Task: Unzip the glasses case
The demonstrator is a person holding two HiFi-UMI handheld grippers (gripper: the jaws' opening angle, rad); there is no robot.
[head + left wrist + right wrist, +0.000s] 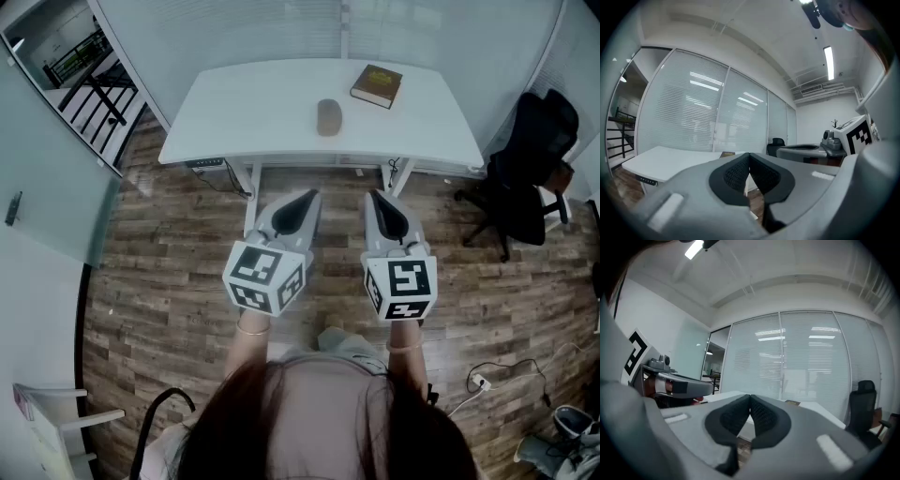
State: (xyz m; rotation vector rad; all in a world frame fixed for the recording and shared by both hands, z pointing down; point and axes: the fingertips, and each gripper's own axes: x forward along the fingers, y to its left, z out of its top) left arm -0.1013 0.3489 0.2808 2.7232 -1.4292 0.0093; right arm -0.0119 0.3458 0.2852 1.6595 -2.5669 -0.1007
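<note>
One white table [244, 112], one glasses case [328, 117], one book [376, 85], one black office chair [530, 159]. Two grippers: left gripper [302, 202], right gripper [382, 202].

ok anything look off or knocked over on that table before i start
Nothing stands out. The glasses case lies near the middle of the white table, the book flat beyond it to the right. Nothing is spilled or tipped. The left tongs and right tongs are shut and empty, short of the table.
</note>
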